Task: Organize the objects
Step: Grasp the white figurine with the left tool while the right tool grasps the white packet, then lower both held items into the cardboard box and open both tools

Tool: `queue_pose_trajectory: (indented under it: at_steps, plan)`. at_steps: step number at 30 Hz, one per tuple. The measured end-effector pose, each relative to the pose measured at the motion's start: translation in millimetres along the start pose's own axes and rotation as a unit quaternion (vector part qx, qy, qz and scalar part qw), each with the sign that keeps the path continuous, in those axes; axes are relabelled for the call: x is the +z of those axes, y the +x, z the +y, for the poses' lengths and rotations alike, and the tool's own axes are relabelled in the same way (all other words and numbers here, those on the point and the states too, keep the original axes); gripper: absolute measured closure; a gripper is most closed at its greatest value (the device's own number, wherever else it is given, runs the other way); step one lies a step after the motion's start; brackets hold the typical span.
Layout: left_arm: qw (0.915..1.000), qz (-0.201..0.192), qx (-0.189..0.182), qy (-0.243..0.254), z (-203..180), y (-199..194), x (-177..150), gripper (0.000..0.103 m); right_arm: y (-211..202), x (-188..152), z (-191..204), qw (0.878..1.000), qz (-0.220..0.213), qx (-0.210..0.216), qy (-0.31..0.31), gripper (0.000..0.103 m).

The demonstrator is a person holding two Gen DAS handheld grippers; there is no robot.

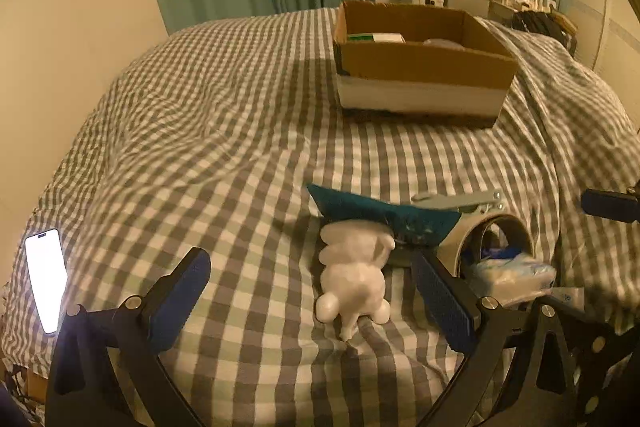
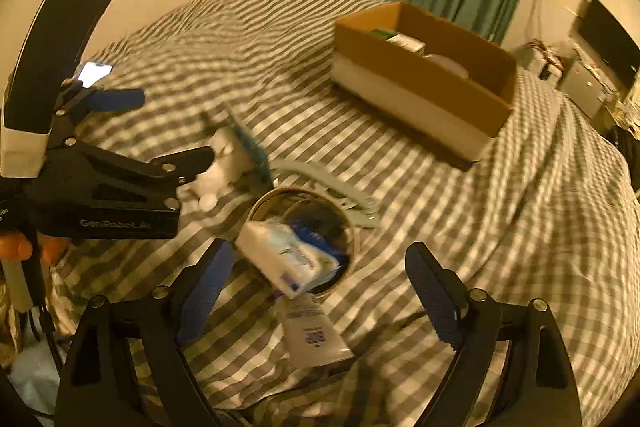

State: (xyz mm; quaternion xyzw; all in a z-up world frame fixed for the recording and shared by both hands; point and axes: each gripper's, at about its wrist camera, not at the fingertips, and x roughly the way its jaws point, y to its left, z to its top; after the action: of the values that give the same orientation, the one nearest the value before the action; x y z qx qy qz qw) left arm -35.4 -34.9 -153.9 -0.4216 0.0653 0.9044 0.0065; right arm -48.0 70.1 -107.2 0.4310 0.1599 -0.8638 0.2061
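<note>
Both grippers are the same build: black plastic frames with cut-out slots, and arms that curve up from the bottom corners into two fingers. Each finger carries a flat blue pad with a fine ribbed texture. On the left gripper (image 1: 316, 301) round silver screws sit at the finger joints, with more of them further back on the frame at the right side. The right gripper (image 2: 326, 291) has the same silver screw heads along its arms. From the right wrist view the left gripper's side shows pale "GenRobot" lettering on the black body, plus a tall curved black piece with a white base.
</note>
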Motion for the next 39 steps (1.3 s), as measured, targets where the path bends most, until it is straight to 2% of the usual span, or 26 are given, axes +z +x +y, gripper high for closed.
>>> queue_pose_trajectory:
  at_steps: [1,4,6,9,13,14,15,17,22,28,34,39]
  plan:
    - [1.0000,0.002,-0.002,0.002,0,2,-1,0.000,5,0,3,1.000,0.007,0.006,-0.005,0.020]
    - [0.9999,0.007,-0.004,0.010,-3,10,-3,0.000,21,-3,13,0.999,0.028,0.015,-0.023,0.036]
    - [0.9997,0.011,-0.005,0.021,-8,17,-3,0.000,31,-5,20,0.998,0.043,0.000,-0.043,0.063]
    - [0.9993,0.016,-0.006,0.032,-13,25,-2,0.001,28,-8,19,0.998,0.041,-0.013,-0.047,0.072]
    - [0.9975,0.042,-0.017,0.054,-24,44,-1,0.012,5,-5,-1,1.000,0.012,-0.006,-0.015,0.076]
    - [0.9969,0.050,-0.020,0.058,-26,48,-1,0.020,1,-3,-4,1.000,0.006,-0.006,-0.010,0.076]
    - [0.9964,0.057,-0.015,0.061,-28,52,-1,0.034,-6,-2,-8,1.000,-0.002,-0.006,-0.005,0.076]
    - [0.9948,0.071,-0.023,0.069,-30,58,-4,0.054,-19,1,-13,1.000,-0.018,-0.010,0.001,0.076]
    - [0.9953,0.059,-0.048,0.060,-27,43,-7,0.054,-42,16,-20,0.999,-0.051,-0.007,0.013,0.076]
    - [0.9962,0.022,-0.078,0.034,-18,0,2,0.054,-66,27,-30,0.996,-0.081,-0.014,0.022,0.076]
    - [0.9951,-0.037,-0.087,0.030,-12,-46,28,0.054,-79,36,-40,0.994,-0.099,-0.026,0.027,0.076]
    - [0.9928,-0.080,-0.084,0.033,-6,-65,62,0.054,-92,58,-59,0.990,-0.131,-0.040,0.036,0.076]
